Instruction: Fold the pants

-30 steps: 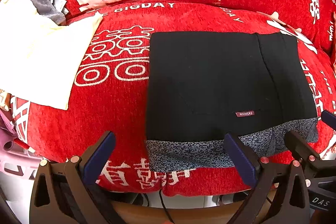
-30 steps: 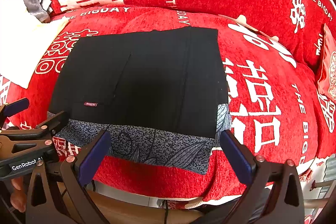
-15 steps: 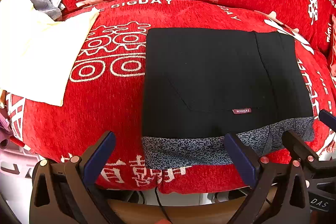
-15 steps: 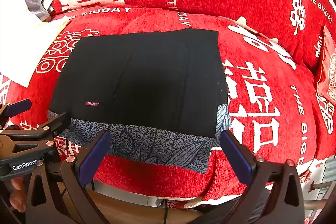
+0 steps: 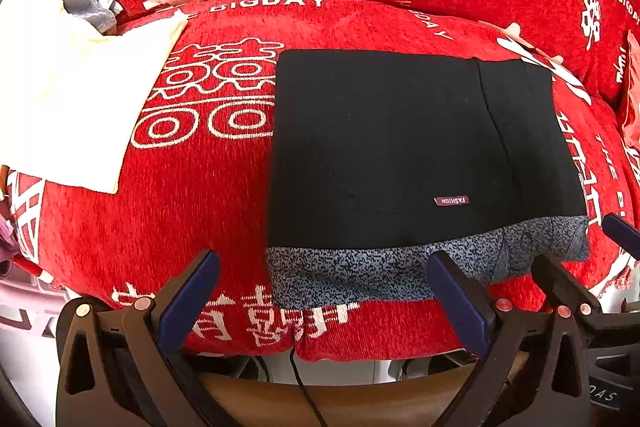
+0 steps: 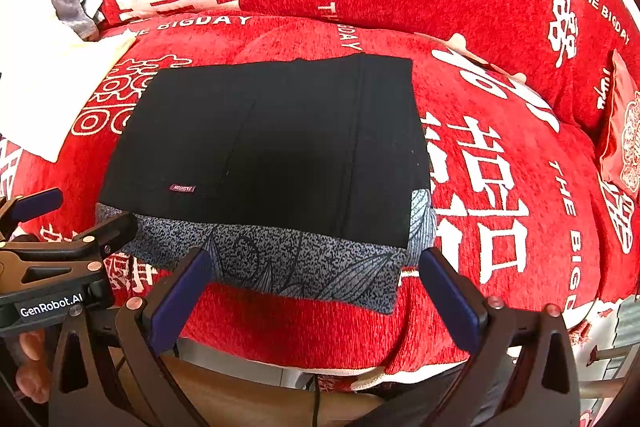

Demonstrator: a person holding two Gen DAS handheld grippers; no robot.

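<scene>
one red sofa (image 5: 200, 211) under folded pants (image 5: 400, 147); cream cloth (image 5: 68, 99) left.

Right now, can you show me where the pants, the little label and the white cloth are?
pants (image 5: 400, 131), left wrist view, middle of the black part
label (image 5: 452, 201), left wrist view, middle of the small tag
white cloth (image 5: 72, 107), left wrist view, flat middle

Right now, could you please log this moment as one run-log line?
pants: folded on sofa | left gripper: open | right gripper: open
</scene>
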